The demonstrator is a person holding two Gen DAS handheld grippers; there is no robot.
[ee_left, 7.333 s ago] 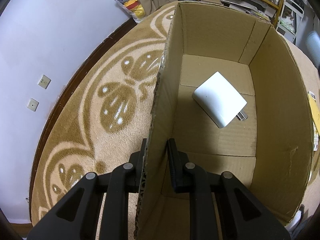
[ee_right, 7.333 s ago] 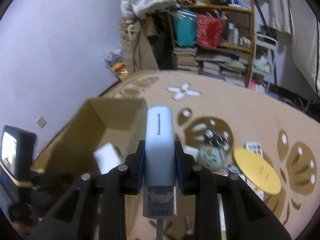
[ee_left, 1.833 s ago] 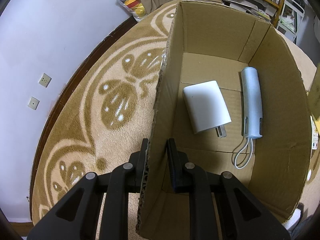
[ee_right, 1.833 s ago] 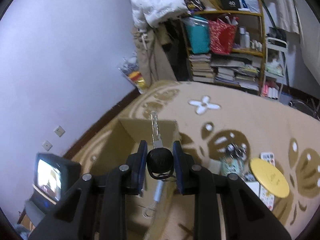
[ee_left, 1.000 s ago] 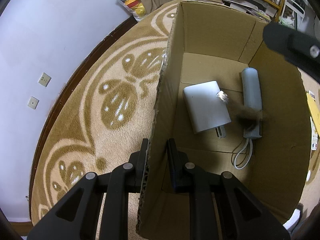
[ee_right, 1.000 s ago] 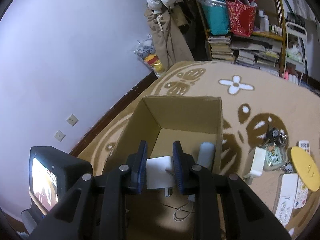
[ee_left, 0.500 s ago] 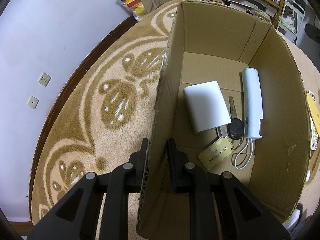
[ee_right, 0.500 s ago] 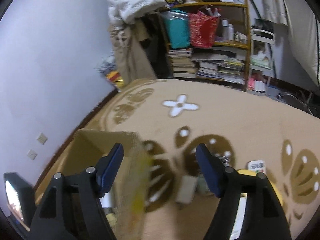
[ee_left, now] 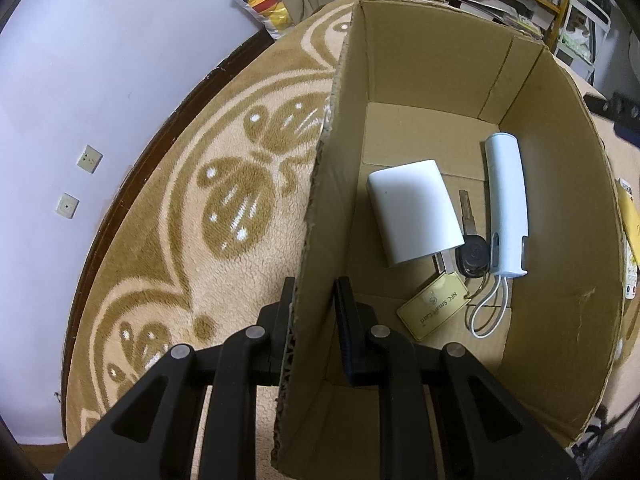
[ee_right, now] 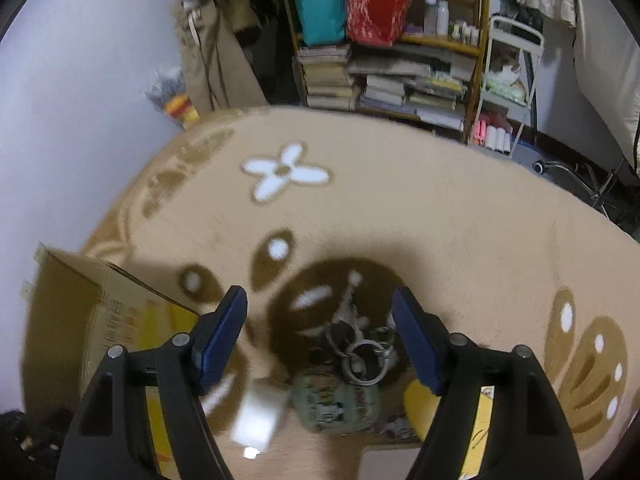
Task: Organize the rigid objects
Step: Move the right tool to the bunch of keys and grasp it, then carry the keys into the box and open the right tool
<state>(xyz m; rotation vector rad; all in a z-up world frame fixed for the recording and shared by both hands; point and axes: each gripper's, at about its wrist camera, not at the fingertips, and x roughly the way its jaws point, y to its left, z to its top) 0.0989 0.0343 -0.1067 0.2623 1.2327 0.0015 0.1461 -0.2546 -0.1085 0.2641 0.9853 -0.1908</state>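
**Key dropped in the box; right gripper swings out for the next item**

Since a second or so ago the key (ee_left: pixel 472 254) with its gold card tag (ee_left: pixel 434 310) has left the right gripper (ee_right: pixel 320 334) and now lies on the box (ee_left: pixel 552 288) floor, touching the white charger (ee_left: pixel 414 212) on one side and the pale blue stick (ee_left: pixel 506 204) on the other. That gripper, pressed on the key before, now stands spread wide and empty, and it has turned away from the box toward the loose pile on the rug (ee_right: pixel 400 208).

Ahead of and between its fingers lies a bunch of key rings (ee_right: pixel 360 350); just below that, nearer the gripper, sits a round greenish printed thing (ee_right: pixel 336 402), with a blurred white block (ee_right: pixel 260 416) to its left and a yellow disc (ee_right: pixel 420 404) to its right. I judge three items boxed and the key rings the likely next pick.

The left gripper (ee_left: pixel 314 312) is still clamped on the box's near wall, one finger outside, one inside, steadying it.

All this sits on a tan plush rug with brown leaf shapes and a white flower. Beyond it stand a plain pale wall and a crowded shelf (ee_right: pixel 400 64) of books and bags.
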